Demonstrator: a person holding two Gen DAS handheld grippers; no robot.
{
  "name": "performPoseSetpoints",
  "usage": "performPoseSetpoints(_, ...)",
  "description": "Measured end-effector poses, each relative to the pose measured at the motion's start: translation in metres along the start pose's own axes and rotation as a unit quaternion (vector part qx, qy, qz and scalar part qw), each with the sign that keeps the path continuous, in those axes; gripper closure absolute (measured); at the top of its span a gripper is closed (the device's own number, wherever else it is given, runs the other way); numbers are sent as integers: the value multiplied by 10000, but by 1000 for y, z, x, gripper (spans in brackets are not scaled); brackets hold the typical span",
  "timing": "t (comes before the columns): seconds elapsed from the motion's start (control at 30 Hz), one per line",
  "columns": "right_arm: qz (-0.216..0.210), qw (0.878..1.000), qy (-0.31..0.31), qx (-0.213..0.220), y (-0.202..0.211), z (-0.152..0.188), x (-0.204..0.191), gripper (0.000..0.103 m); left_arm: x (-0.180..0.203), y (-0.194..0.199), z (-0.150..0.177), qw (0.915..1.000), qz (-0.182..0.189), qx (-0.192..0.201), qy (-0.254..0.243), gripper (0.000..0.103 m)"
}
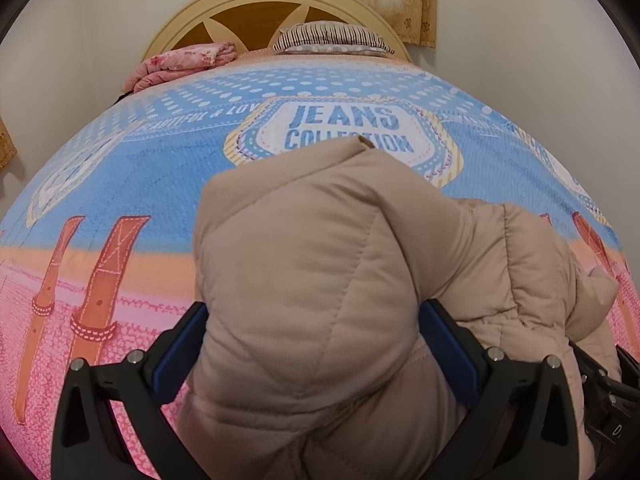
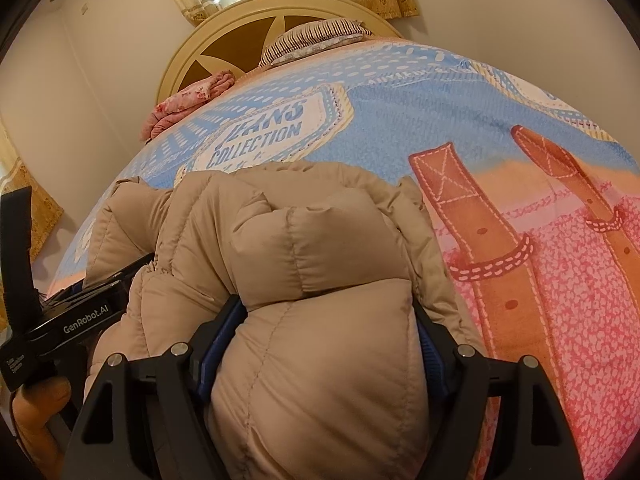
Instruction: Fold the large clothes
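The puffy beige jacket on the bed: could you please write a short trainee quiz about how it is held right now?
1. True or false: the left claw is shut on the beige jacket.
2. What does the right claw grip? A) striped pillow B) beige jacket C) pink blanket
3. Which words are printed on the bedspread beyond the jacket?

Key: 1 true; 2 B; 3 JEANS COLLECTION.

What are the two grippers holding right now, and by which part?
Both hold the beige puffer jacket: the left gripper pinches a padded fold of it, and the right gripper pinches another bulky quilted fold. Which part of the jacket each fold is cannot be told.
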State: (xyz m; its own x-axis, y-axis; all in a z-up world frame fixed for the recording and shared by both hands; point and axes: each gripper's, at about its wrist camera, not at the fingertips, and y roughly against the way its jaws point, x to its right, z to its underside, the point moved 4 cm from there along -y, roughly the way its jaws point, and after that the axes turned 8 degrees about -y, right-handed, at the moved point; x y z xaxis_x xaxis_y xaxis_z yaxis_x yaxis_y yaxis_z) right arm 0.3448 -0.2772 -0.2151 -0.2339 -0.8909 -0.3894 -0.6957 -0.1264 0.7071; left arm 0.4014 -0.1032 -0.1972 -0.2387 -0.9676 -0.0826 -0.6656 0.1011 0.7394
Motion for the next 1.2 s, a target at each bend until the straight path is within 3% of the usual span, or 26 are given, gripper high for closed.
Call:
performPoseSetpoints(0.1, -160, 9998, -85, 8, 3, -1, 3, 26, -3, 2, 0, 9998, 172, -53, 49, 0)
performPoseSetpoints(0.2, -594, 9979, -232, 127, 18, -2, 10, 24, -20, 19, 7, 9967, 741, -26, 341, 0)
performPoseSetpoints(0.3, -507, 9980, -56, 361, 41, -3, 18, 24, -33, 42, 16, 9922, 1141, 189, 463, 0)
performPoseSetpoints(0.43, -490, 9987, 36, 141, 46, 1, 29, 21, -47, 52, 40, 9840, 1671, 60, 620, 0)
performPoseSetpoints(0.53, -671, 9971, -370, -30, 47, 4, 45, 15, -46, 51, 54, 9770, 2009, -68, 709, 0)
performPoseSetpoints(0.6, -707, 9963, -489, -38, 45, 8, 53, 8, -44, 51, 57, 9746, 2121, -72, 713, 0)
performPoseSetpoints(0.83, -1237, 9905, -494, -337, 35, 14, 56, 8, -43, 45, 63, 9643, 2580, -42, 593, 0)
performPoseSetpoints(0.9, -1694, 9838, -373, -462, 33, 17, 48, 21, -45, 44, 65, 9621, 2653, -54, 626, 0)
performPoseSetpoints(0.93, -1855, 9803, -385, -562, 30, 20, 46, 21, -45, 43, 64, 9610, 2692, -35, 625, 0)
performPoseSetpoints(1.07, -1864, 9781, -476, -790, 18, 17, 43, 19, -42, 44, 62, 9588, 2783, -38, 578, 0)
performPoseSetpoints(1.2, -1800, 9793, -197, -901, 3, 13, 22, 11, -34, 37, 59, 9505, 3040, -129, 631, 0)
